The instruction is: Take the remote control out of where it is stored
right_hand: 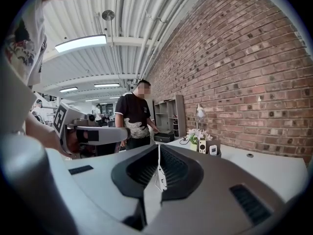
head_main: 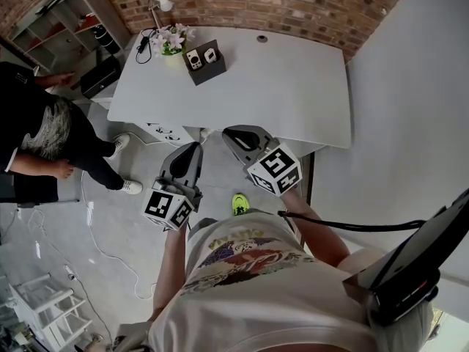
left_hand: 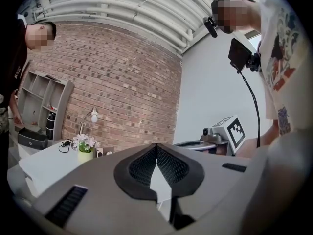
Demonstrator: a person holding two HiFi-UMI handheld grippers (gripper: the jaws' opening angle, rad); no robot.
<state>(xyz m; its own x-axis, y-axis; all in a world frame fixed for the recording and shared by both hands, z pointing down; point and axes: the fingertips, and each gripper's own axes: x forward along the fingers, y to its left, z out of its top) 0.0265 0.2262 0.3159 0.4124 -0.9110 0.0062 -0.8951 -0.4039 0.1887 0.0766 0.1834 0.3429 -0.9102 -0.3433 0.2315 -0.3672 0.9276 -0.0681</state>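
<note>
A dark open holder (head_main: pixel 204 63) stands at the back left of the white desk (head_main: pixel 293 86), with two small white remote controls (head_main: pixel 194 59) upright in it. Both grippers hang over the floor in front of the desk, well short of the holder. My left gripper (head_main: pixel 192 147) is shut and empty, and so is my right gripper (head_main: pixel 233 133), just to its right. In the left gripper view the pads of the left gripper (left_hand: pixel 156 146) meet, and the holder (left_hand: pixel 100 152) is far off. In the right gripper view the right gripper (right_hand: pixel 159 146) is closed too, and the remotes (right_hand: pixel 202 146) show small on the desk.
A pot of flowers (head_main: pixel 172 41) and a desk lamp (head_main: pixel 163 0) stand beside the holder. A white drawer unit (head_main: pixel 165 132) sits under the desk's left side. A person in black (head_main: pixel 44 134) stands at the left near a shelf (head_main: pixel 51 20). A white wall bounds the right.
</note>
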